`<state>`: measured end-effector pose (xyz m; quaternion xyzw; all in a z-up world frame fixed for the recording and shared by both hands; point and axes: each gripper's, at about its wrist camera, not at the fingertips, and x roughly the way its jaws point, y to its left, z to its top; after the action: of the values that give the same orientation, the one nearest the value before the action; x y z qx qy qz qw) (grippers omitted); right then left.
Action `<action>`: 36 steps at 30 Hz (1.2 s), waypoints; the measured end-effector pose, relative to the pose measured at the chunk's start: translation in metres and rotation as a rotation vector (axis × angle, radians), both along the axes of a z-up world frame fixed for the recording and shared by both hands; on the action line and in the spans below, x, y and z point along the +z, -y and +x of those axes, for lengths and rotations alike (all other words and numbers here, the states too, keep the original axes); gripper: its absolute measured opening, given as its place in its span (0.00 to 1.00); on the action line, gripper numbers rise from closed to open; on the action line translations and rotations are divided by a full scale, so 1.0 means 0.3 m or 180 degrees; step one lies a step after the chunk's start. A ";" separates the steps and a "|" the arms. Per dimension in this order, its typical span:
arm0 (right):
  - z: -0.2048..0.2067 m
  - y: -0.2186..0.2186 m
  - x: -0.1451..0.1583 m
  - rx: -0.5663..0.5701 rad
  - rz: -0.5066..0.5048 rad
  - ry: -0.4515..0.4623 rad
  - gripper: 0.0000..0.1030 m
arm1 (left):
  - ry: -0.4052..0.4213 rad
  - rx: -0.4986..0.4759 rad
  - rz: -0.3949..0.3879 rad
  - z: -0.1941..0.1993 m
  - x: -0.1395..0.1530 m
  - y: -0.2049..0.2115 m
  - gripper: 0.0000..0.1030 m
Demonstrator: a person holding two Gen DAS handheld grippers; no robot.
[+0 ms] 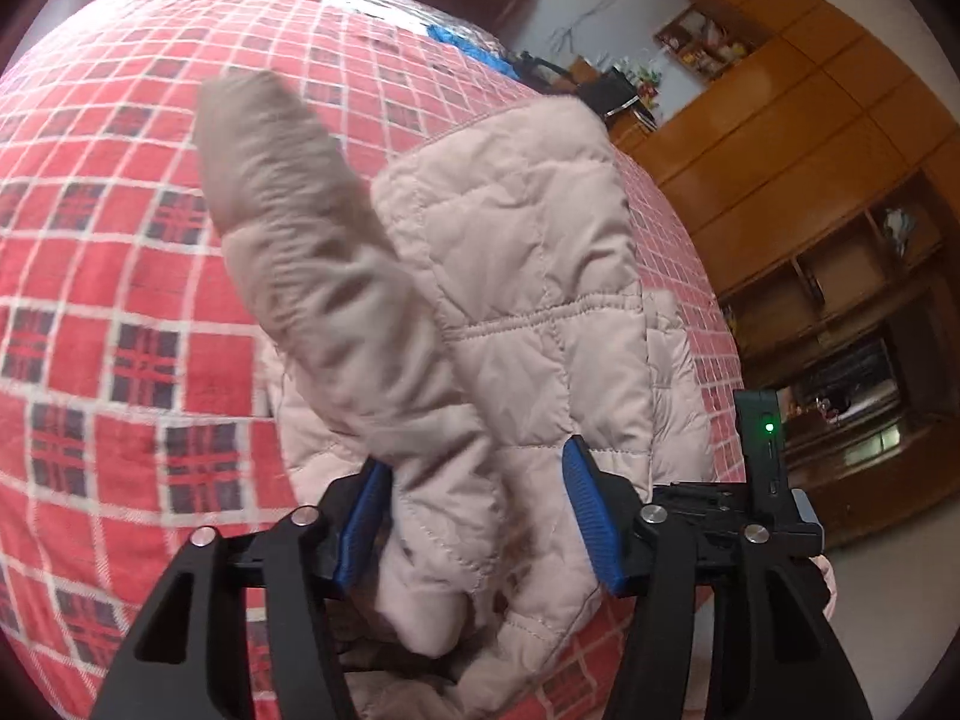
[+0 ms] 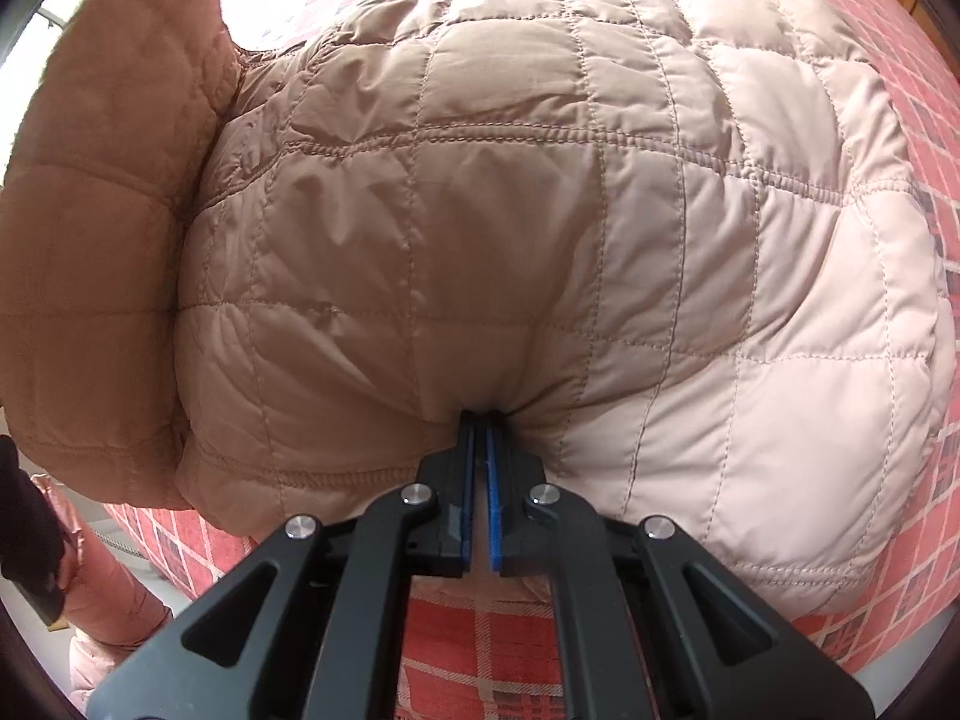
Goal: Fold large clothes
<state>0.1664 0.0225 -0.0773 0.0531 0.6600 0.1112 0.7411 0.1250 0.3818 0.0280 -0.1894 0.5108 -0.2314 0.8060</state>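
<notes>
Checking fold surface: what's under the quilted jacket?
The quilted jacket lies on a red plaid bedspread, visible all around it. The cloth beneath it is hidden. The right gripper is pinching its near edge.

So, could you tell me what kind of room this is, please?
Most likely a home bedroom: the quilted jacket lies on a bed with a red checked cover, and wooden wall cabinets with cluttered shelves stand alongside.
</notes>
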 end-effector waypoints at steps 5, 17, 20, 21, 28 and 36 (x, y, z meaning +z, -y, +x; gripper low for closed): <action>-0.025 0.041 0.026 -0.0021 0.0028 0.0058 0.02 | -0.0040 -0.0176 0.0135 0.043 0.023 0.148 0.15; -0.006 0.081 -0.001 -0.0055 0.0055 0.0042 0.01 | -0.0166 -0.0490 0.0600 0.073 -0.148 0.312 0.17; -0.005 0.054 0.004 -0.0024 -0.0015 0.0053 0.01 | -0.0009 -0.0420 0.0743 0.025 -0.131 0.361 0.18; -0.004 0.044 0.005 -0.0014 -0.0032 0.0058 0.01 | 0.0057 -0.0402 0.0800 0.008 -0.125 0.365 0.19; 0.023 0.004 -0.014 -0.0014 -0.0062 0.0083 0.01 | 0.0283 -0.0323 0.0940 -0.031 -0.126 0.411 0.21; 0.036 -0.012 -0.021 -0.0007 -0.0092 0.0094 0.00 | 0.0240 -0.0316 0.0897 -0.024 -0.121 0.448 0.21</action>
<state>0.1772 0.0260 -0.0837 0.0416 0.6505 0.1016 0.7516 0.1178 0.2475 -0.0083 -0.0401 0.5163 -0.2040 0.8308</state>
